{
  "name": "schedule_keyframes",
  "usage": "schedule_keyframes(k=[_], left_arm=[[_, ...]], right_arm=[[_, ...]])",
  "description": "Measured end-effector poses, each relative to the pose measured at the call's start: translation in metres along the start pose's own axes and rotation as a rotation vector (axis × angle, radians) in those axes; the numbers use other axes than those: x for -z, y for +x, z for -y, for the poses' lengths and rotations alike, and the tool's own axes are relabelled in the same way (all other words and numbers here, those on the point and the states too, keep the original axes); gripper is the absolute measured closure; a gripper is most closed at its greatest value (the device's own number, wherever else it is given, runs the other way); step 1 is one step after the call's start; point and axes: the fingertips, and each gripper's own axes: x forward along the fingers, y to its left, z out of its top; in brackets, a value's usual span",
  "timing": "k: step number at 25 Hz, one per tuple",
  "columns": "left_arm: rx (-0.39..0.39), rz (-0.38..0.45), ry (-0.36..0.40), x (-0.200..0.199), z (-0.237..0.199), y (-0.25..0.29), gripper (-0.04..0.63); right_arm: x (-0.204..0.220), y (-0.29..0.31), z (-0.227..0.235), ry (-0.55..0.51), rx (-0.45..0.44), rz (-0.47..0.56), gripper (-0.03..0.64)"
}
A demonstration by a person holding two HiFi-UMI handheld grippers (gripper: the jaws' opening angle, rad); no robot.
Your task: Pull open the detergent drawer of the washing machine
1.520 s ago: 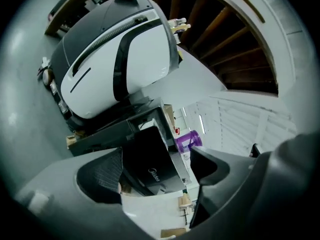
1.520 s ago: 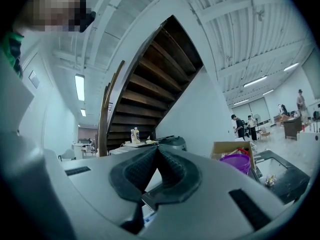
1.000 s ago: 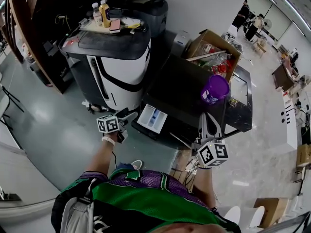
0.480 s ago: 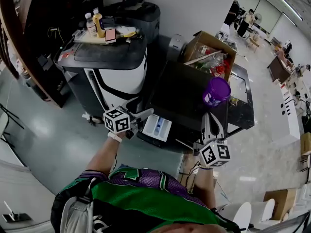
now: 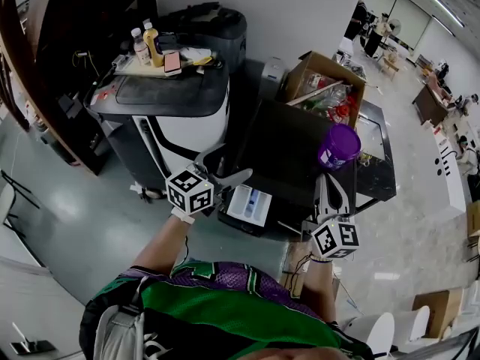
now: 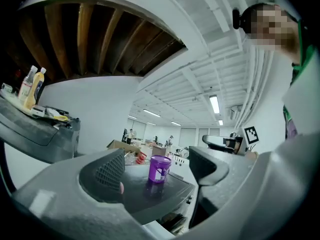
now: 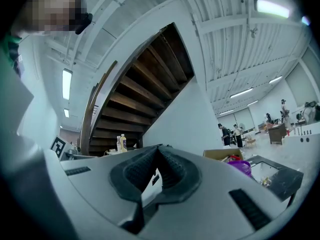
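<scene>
The black washing machine [image 5: 289,145] stands in the middle of the head view. Its white detergent drawer [image 5: 250,203] sticks out from the front left corner, pulled open, with a blue insert showing. My left gripper [image 5: 227,168] hovers just above and left of the drawer, open, with nothing between its jaws. In the left gripper view the open left gripper [image 6: 156,170] frames the machine's top and a purple cup [image 6: 160,168]. My right gripper [image 5: 328,180] is shut and empty over the machine's front right edge, below the purple cup [image 5: 337,145]. The right gripper [image 7: 159,153] shows its pads pressed together.
A white and black appliance [image 5: 180,118] stands left of the washer, with bottles [image 5: 146,42] and a tray on top. A black bin [image 5: 214,22] sits behind it. An open cardboard box [image 5: 326,81] of items is behind the washer. People stand far back right.
My left gripper has moved right and up, from beside the drawer's left edge to just above it. The drawer stays pulled out. The right gripper has barely moved.
</scene>
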Motion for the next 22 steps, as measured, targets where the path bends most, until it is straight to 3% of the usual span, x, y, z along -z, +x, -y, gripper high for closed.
schedule_keyframes(k=[2, 7, 10, 15, 22], left_arm=[[-0.002, 0.011, 0.014, -0.009, 0.002, -0.002, 0.208], [-0.020, 0.060, 0.067, -0.031, 0.006, -0.009, 0.366], [-0.029, 0.061, 0.103, -0.038, 0.009, -0.010, 0.401], [-0.038, 0.073, 0.095, -0.047, 0.013, -0.010, 0.431], [-0.108, 0.078, 0.158, -0.055, 0.014, -0.012, 0.533]], right_arm=[[-0.003, 0.001, -0.002, -0.006, 0.000, 0.000, 0.615], [-0.008, 0.004, -0.007, -0.020, -0.001, -0.001, 0.615], [-0.012, 0.006, -0.011, -0.031, -0.005, 0.000, 0.615], [-0.017, 0.010, -0.016, -0.049, -0.008, 0.002, 0.615], [-0.022, 0.009, -0.020, -0.059, -0.009, 0.011, 0.615]])
